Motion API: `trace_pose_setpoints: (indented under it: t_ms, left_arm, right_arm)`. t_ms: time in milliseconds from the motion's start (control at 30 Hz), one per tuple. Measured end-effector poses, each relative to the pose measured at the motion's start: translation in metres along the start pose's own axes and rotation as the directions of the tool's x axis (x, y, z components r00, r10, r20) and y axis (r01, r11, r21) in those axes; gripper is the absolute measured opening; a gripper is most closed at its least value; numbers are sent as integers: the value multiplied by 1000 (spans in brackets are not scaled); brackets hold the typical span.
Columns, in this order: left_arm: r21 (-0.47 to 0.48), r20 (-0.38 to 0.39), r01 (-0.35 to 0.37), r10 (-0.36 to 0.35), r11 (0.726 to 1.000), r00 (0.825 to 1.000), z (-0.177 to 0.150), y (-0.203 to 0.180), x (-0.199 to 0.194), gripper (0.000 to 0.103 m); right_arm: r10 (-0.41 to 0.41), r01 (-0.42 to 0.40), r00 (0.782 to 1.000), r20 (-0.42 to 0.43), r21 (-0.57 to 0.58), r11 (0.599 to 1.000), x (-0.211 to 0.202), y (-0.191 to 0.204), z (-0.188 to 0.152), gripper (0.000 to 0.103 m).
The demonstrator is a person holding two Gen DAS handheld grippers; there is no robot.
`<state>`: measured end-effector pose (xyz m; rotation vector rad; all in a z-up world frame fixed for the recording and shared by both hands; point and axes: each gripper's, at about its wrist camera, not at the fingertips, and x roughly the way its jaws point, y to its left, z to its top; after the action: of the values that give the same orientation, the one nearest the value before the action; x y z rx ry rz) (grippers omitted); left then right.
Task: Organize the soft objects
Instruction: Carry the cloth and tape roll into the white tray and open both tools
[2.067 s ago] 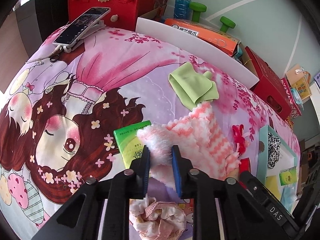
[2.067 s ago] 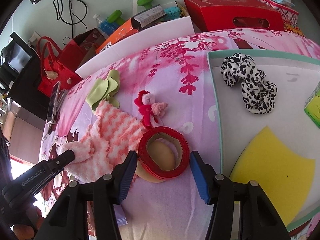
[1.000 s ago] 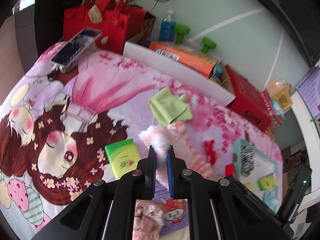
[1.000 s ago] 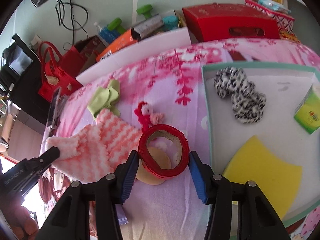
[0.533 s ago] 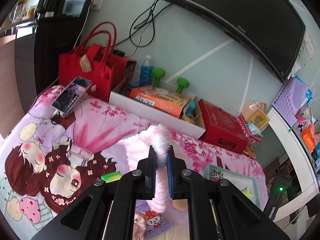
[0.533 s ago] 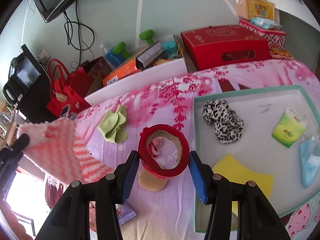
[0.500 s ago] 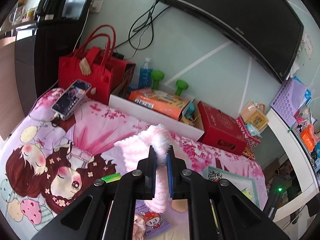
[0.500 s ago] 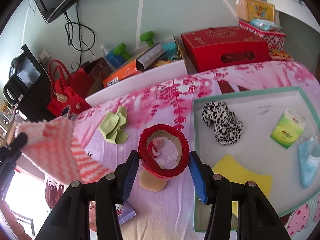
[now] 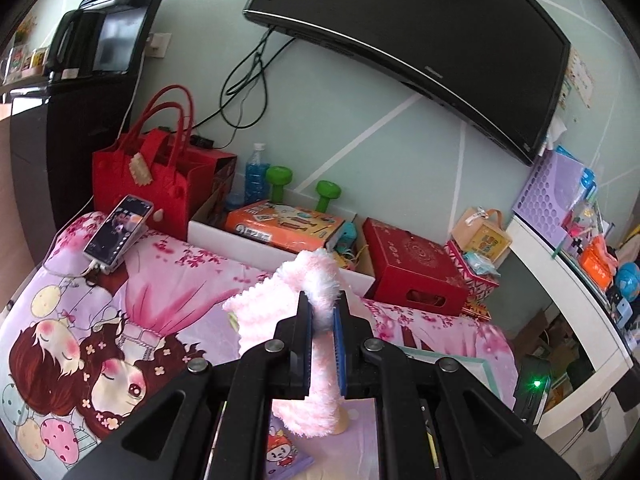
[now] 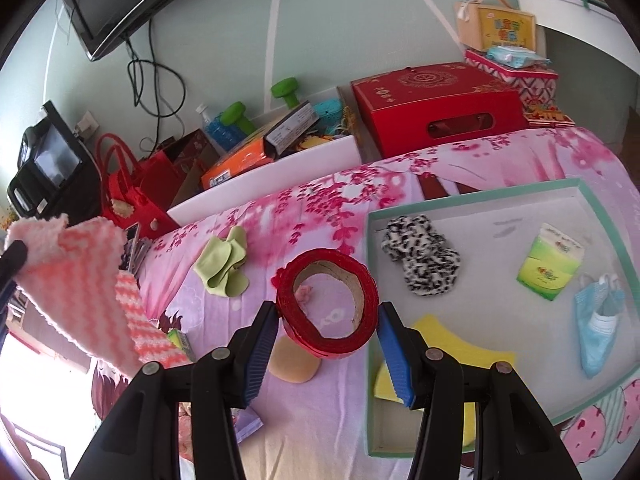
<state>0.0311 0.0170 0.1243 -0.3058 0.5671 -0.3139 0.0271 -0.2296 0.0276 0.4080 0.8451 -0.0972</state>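
The left gripper (image 9: 322, 318) is pressed together on a fluffy pink-and-white knit cloth (image 9: 276, 312), which hangs clear of the bed below the jaws. The right gripper (image 10: 328, 326) pinches a glossy red tape roll (image 10: 326, 304) with a cardboard core, its ring held above the bed. Below both lies a bedsheet (image 10: 280, 208) printed with cartoon figures and blossoms. Right of the right gripper, a teal-rimmed tray (image 10: 472, 196) holds a leopard-print scrunchie (image 10: 420, 258), a tissue pack (image 10: 550, 266), a blue face mask (image 10: 598, 332) and a yellow sponge (image 10: 476, 356). Only the left wrist view shows the wall-mounted television (image 9: 420, 32) in full; only the right wrist view shows the tray contents and a green cloth (image 10: 224, 262).
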Motion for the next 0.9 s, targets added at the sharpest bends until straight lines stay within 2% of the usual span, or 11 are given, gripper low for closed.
trace_pose_setpoints:
  t_ms: [267, 433, 600, 733, 900]
  left_arm:
    - [121, -38, 109, -106, 987, 994, -12, -60, 11, 9]
    - [209, -90, 206, -190, 956, 978, -30, -109, 25, 9]
    - [257, -152, 287, -255, 923, 955, -50, -150, 39, 9]
    - [302, -160, 325, -288, 896, 944, -62, -174, 42, 9]
    - [320, -200, 345, -293, 882, 935, -75, -192, 65, 9]
  right_arm:
    - [-66, 64, 998, 18, 72, 995, -16, -41, 4, 54]
    - [-114, 110, 993, 29, 130, 985, -28, -76, 5, 54]
    - [-165, 151, 985, 49, 206, 967, -45, -115, 7, 54]
    - [-211, 186, 975, 68, 266, 946, -59, -146, 8, 54]
    - [-230, 196, 970, 75, 312, 930, -67, -169, 8, 54]
